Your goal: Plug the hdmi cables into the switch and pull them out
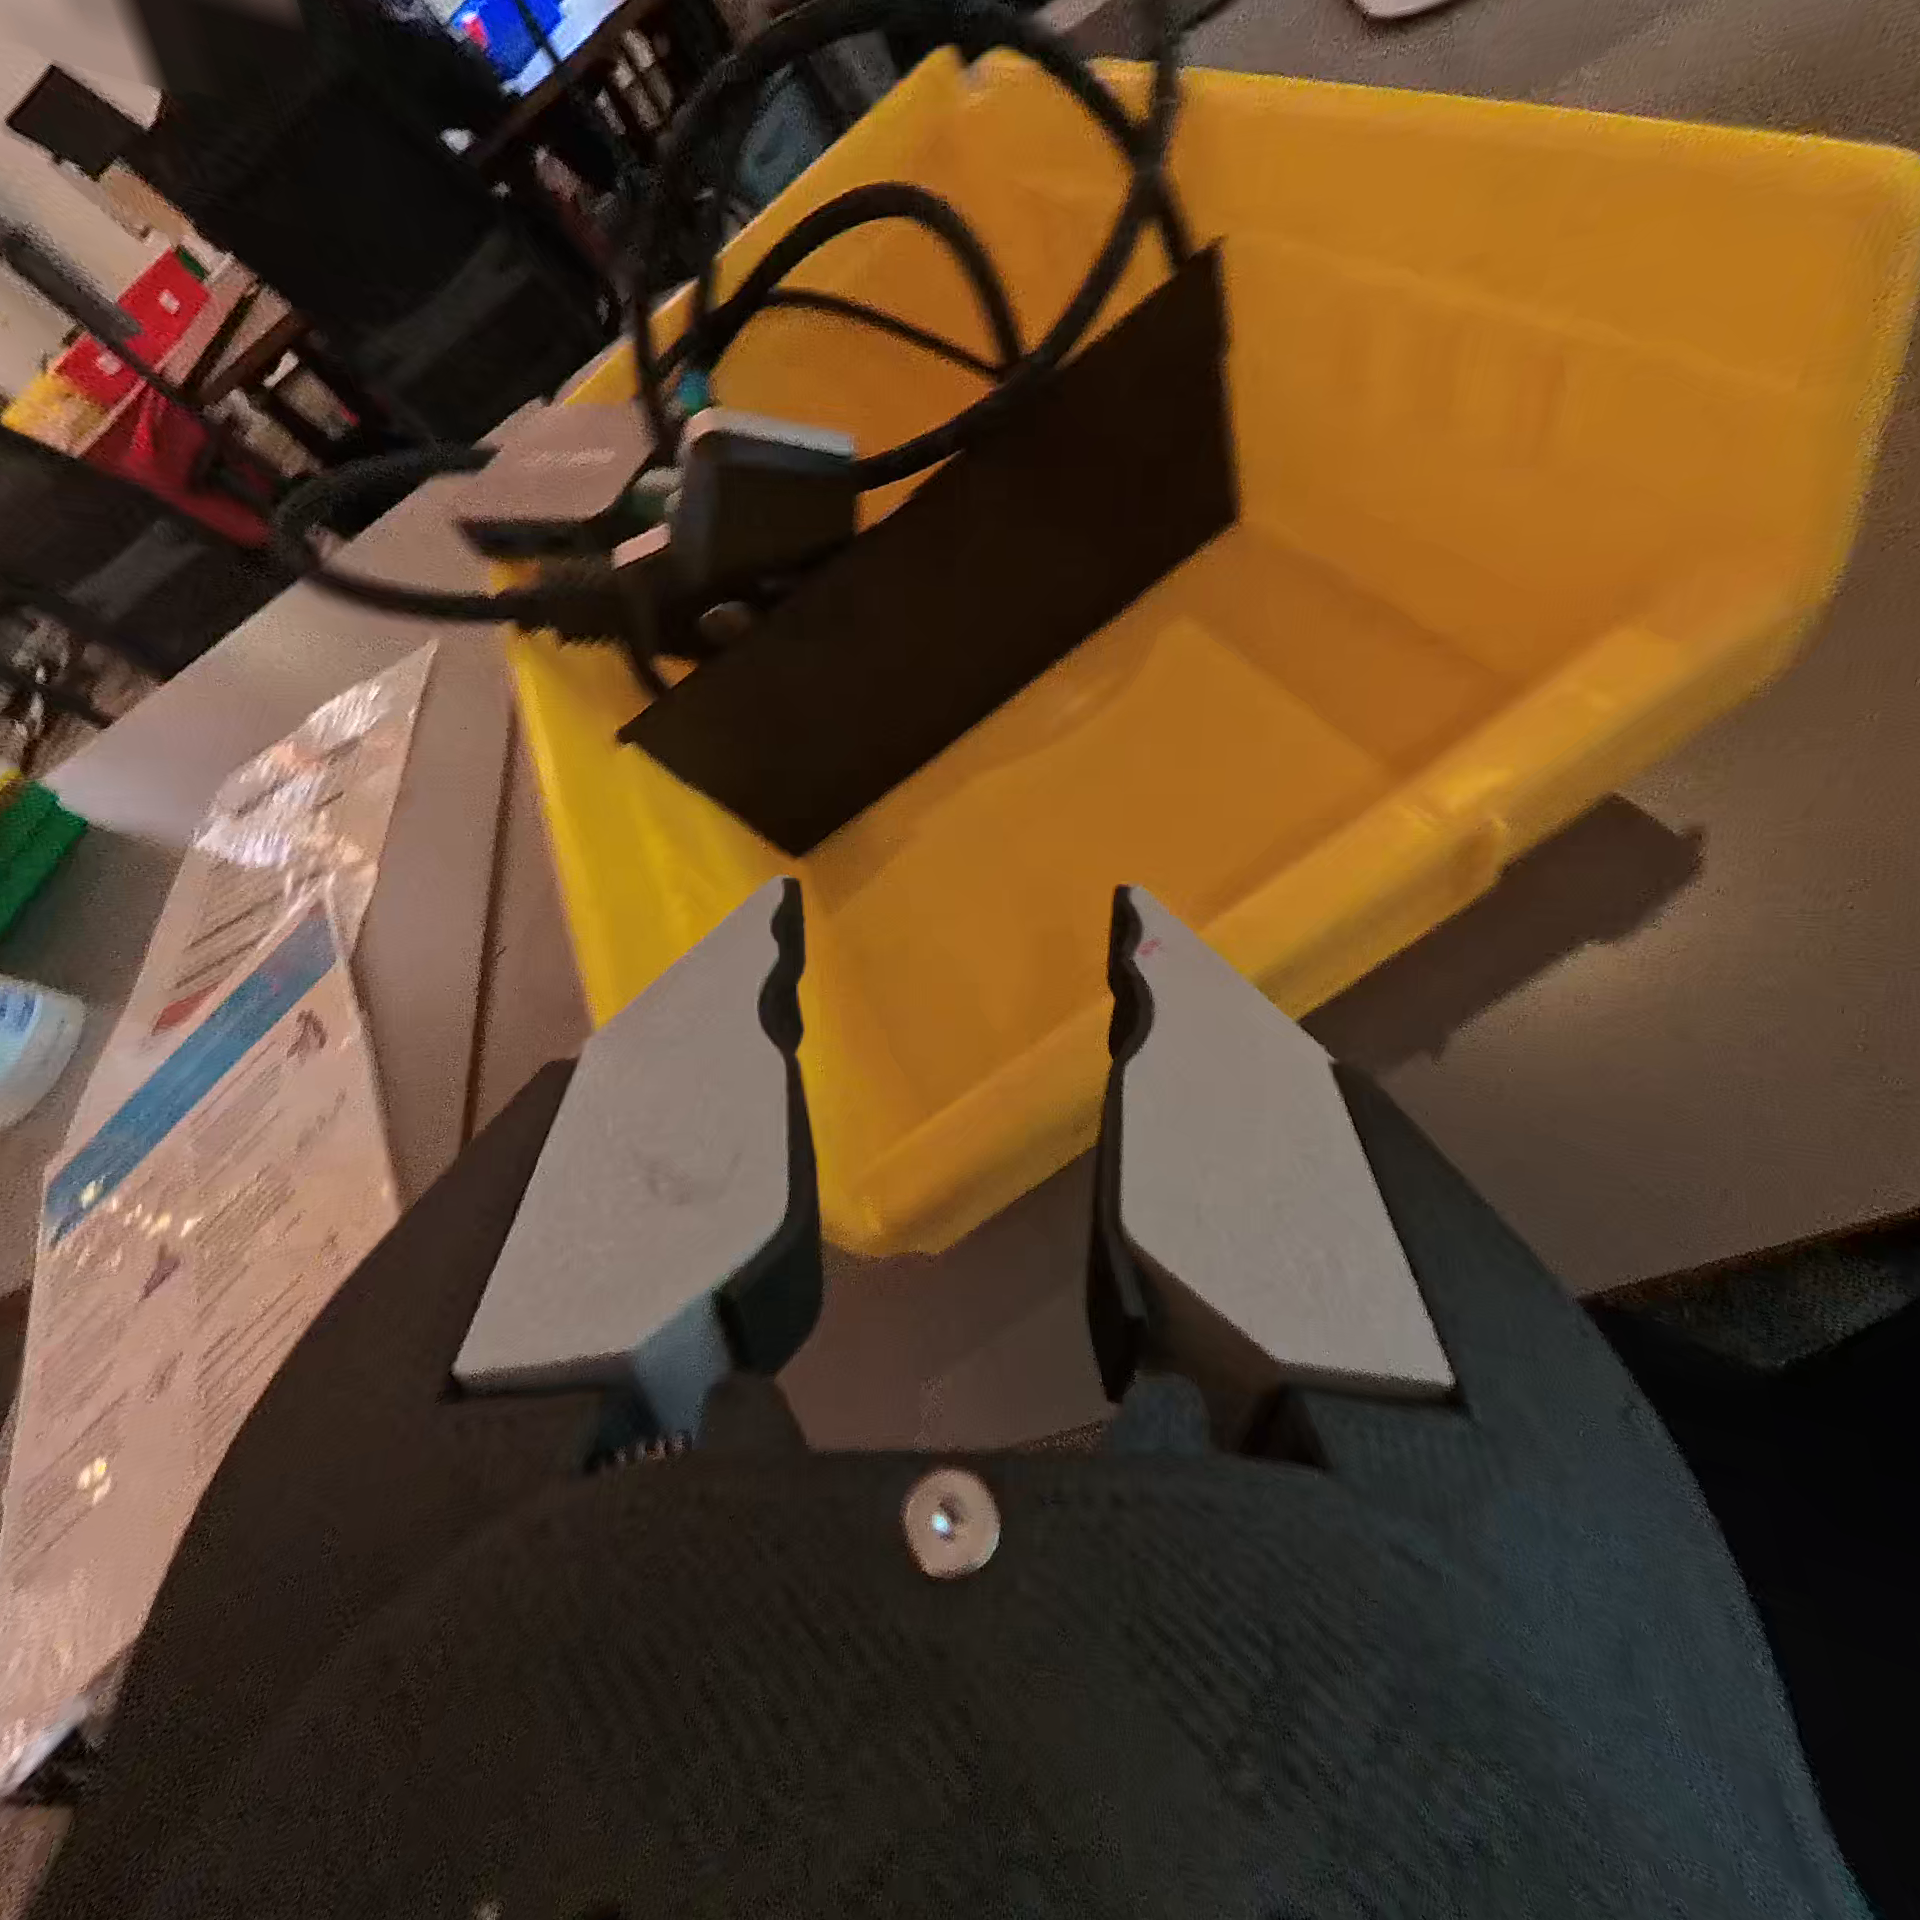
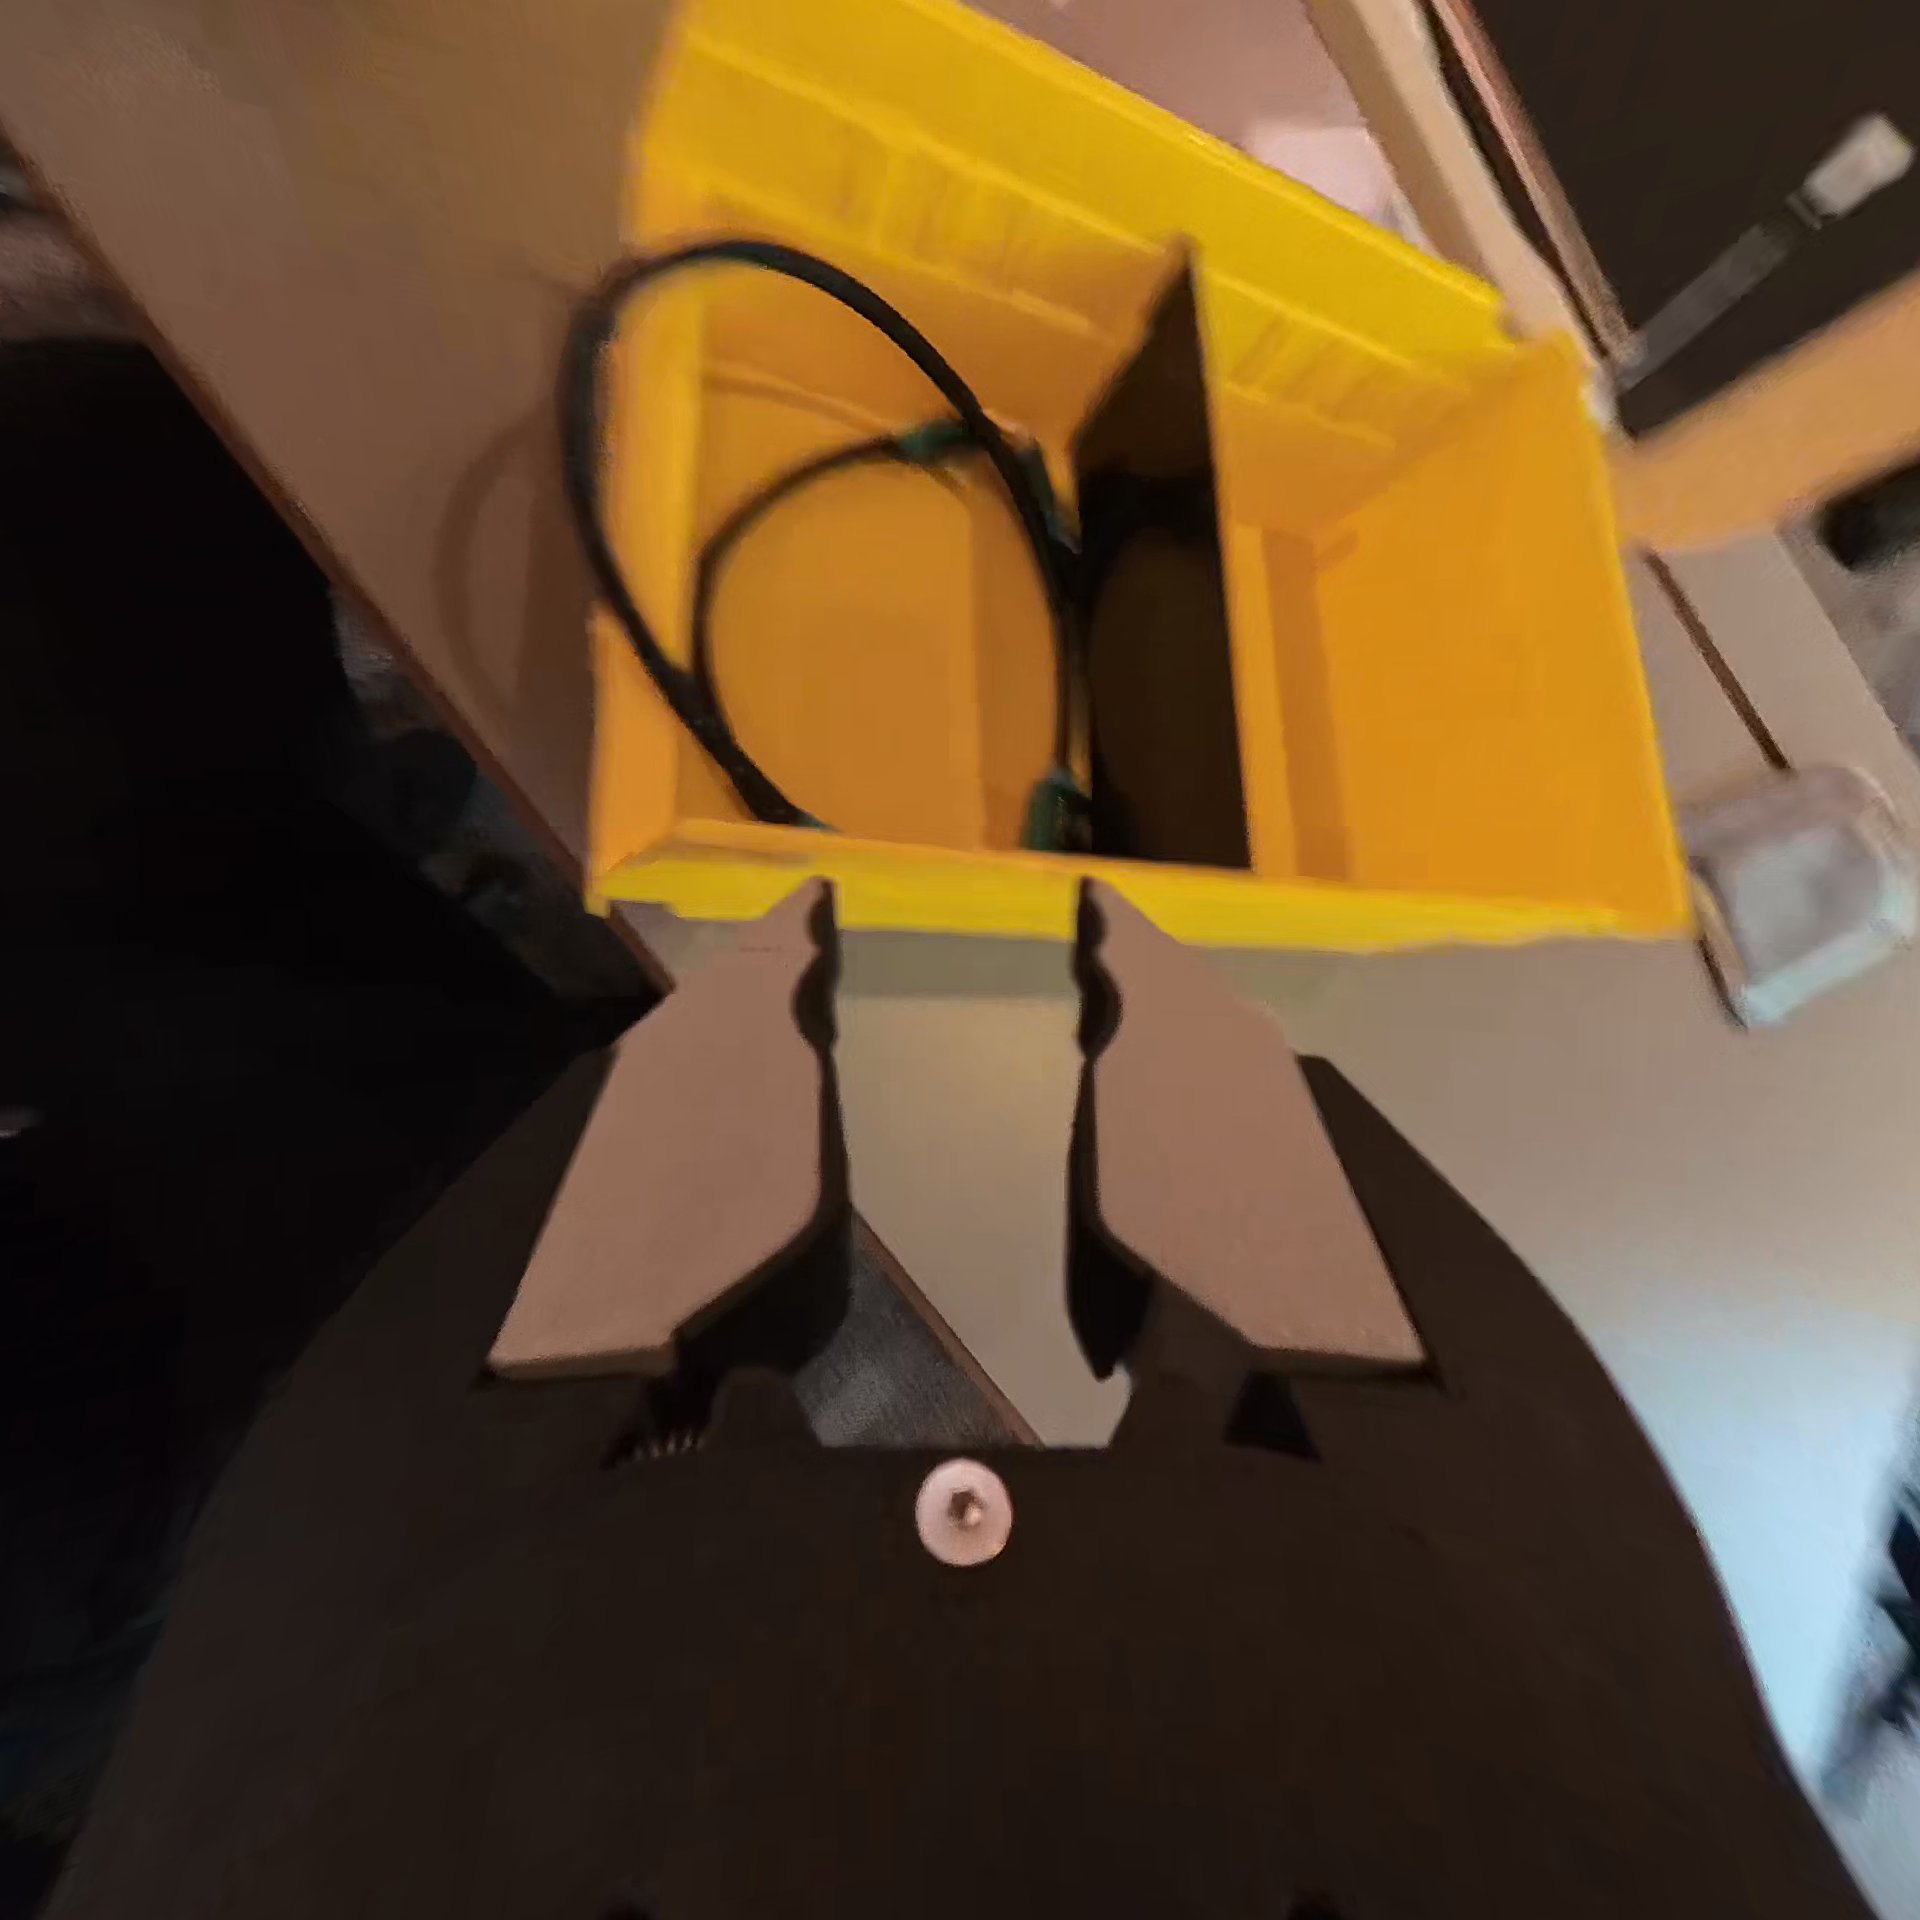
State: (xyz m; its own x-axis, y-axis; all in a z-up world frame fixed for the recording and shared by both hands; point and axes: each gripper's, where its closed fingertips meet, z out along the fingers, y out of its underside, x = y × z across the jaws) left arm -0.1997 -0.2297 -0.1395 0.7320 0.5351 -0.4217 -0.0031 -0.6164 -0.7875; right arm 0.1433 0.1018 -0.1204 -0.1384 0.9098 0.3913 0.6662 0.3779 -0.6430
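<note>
The black braided HDMI cables [image 1: 914, 239] are looping inside the far-left compartment of the yellow plastic bin [image 1: 1507, 343], kept apart by a black flat divider panel [image 1: 966, 561], likely so they sit gathered for picking. A small grey boxy device [image 1: 769, 488], probably the switch, is sitting at the bin's left rim among the plugs. The bin is resting on the beige desk [image 1: 1714, 987]. The left tool [image 1: 956, 935] is hovering over the near compartment, fingers spread, holding nothing. The right tool [image 2: 956, 925] is likewise spread and empty, just short of the bin's near rim.
</note>
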